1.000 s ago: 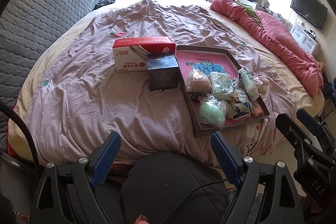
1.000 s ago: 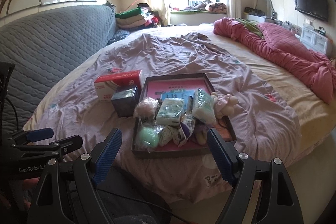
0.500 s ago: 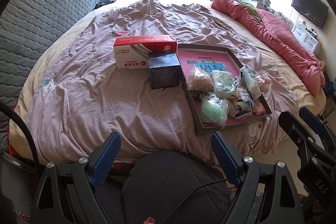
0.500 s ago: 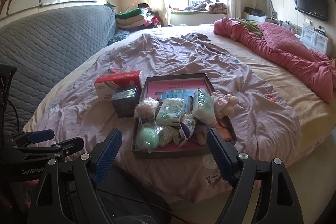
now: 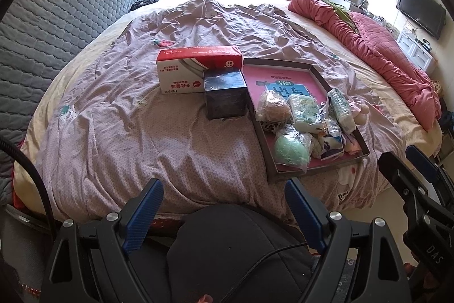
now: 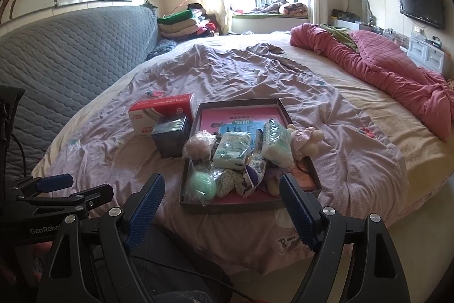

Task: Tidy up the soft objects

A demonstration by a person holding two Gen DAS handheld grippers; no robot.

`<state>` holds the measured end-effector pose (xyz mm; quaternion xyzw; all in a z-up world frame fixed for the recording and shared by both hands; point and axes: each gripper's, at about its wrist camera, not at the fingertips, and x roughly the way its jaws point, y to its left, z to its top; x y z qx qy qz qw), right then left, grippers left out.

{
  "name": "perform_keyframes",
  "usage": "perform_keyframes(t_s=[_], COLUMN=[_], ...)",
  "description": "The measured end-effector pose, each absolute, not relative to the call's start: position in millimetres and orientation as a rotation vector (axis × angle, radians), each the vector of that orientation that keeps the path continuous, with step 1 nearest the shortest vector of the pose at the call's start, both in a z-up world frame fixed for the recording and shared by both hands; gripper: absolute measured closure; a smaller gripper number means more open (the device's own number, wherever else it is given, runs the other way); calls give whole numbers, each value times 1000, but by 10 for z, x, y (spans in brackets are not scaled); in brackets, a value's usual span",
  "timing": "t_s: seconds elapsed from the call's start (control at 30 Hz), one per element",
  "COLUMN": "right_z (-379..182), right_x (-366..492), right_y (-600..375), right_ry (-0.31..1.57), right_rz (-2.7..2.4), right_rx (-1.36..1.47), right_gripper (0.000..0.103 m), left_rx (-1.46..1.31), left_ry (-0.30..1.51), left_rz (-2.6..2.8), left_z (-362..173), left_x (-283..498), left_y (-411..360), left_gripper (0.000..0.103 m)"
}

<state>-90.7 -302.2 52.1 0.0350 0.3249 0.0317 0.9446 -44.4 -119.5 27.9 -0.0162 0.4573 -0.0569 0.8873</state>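
Two tools were in your hands, and both stood wide apart with nothing between their blue-padded fingers. Your left tool (image 5: 224,210) filled the bottom of its own view, hanging over the near edge of the bed (image 5: 119,138) with its wrinkled mauve dotted cover; it also showed at the lower left of the right wrist view. Your right tool (image 6: 221,202) sat at the bottom centre of its view, its gap framing the near edge of the shallow dark cardboard tray with a pink printed liner (image 6: 244,105), without touching it.

The tray lay on the bed, right of centre in the left view. Piled in its near half were the soft things: a mint-green round pouf in clear plastic (image 5: 290,151) at the near left corner, a tan fluffy ball in a clear bag (image 5: 272,107) behind it, a pale green and white wrapped pack (image 5: 305,110) beside that, and a second wrapped pack (image 5: 340,108) leaning toward the right wall. A pale pink plush toy (image 6: 308,139) hung over the tray's right rim.

Just left of the tray stood a small black cube-shaped box (image 5: 225,94), touching a red and white tissue box (image 5: 195,67) behind it.
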Motion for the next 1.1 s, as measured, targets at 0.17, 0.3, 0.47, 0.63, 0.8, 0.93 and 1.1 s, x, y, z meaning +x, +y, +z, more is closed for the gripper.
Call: perform_keyframes(t_s=[0.17, 0.3, 0.47, 0.63, 0.8, 0.93, 1.1], right_z=[521, 520, 532, 532, 541, 539, 543], right_x=[-907, -910, -895, -888, -885, -885, -889], right_y=[-3018, -3017, -3005, -3003, -3001, -2991, -2994], right_ry=[665, 665, 662, 666, 663, 665, 664], right_rz=[68, 72, 72, 73, 78, 77, 79], right_rx=[69, 61, 59, 55, 47, 47, 45], right_gripper=[19, 19, 19, 19, 19, 19, 19], left_rx=[-32, -36, -31, -33, -26, -26, -25], left_ry=[950, 955, 954, 956, 959, 960, 961], left_rz=[-113, -109, -105, -108, -105, -102, -99], left_z=[281, 283, 284, 278, 277, 269, 270], left_x=[-443, -430, -433, -430, -438, -441, -433], left_y=[-1196, -1197, -1192, -1187, -1209, -1209, -1215], left_gripper=[16, 16, 16, 16, 16, 16, 16])
